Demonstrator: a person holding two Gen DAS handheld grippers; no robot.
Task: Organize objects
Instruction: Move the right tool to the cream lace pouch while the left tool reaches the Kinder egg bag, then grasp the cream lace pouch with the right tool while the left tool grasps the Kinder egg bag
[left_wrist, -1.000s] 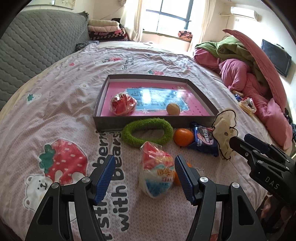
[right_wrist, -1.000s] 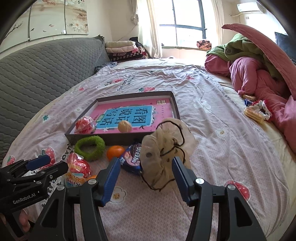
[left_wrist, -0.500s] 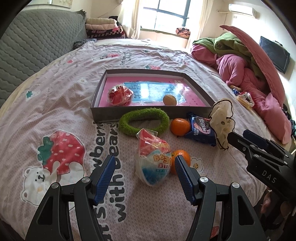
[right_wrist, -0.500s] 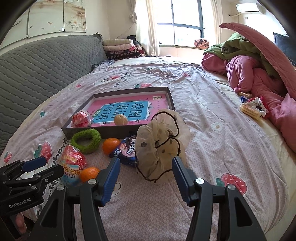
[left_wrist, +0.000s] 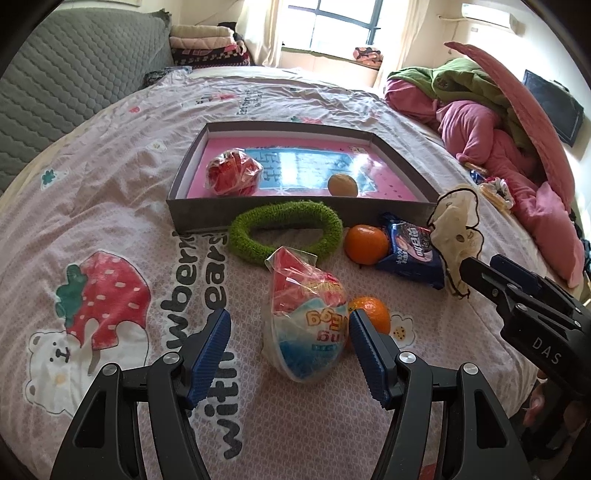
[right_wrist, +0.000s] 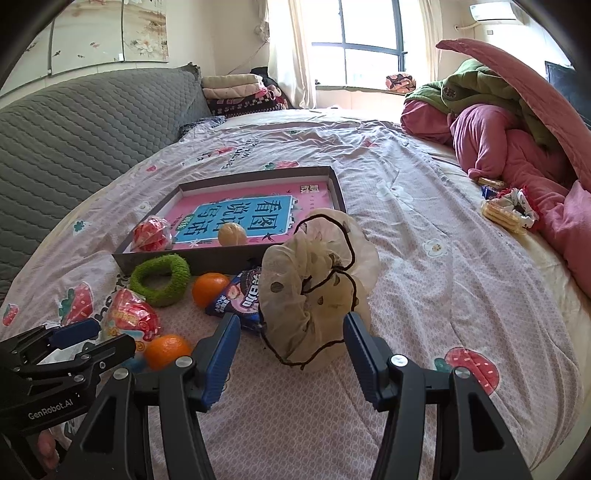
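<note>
A grey box lid (left_wrist: 295, 212) (right_wrist: 207, 258) lies on the bed with a red wrapped snack (left_wrist: 233, 176) and a small tan fruit (left_wrist: 342, 184) inside. In front of it lie a green fuzzy ring (left_wrist: 284, 230), two oranges (left_wrist: 365, 239) (left_wrist: 371, 312), a blue cookie pack (left_wrist: 410, 253) and a plastic snack bag (left_wrist: 304, 328). My left gripper (left_wrist: 290, 349) is open, its fingers on either side of the snack bag. My right gripper (right_wrist: 290, 350) is open just behind a cream frilly scrunchie (right_wrist: 317, 284).
Pink and green bedding (right_wrist: 517, 122) is piled at the right. A snack pack and small cloth (right_wrist: 506, 212) lie beside it. A grey quilted headboard (right_wrist: 74, 122) runs along the left. Folded blankets (right_wrist: 240, 92) sit at the far end under the window.
Both grippers have pulled back slightly from the objects. A second orange beside the snack bag has come into view. Both grippers stay open.
</note>
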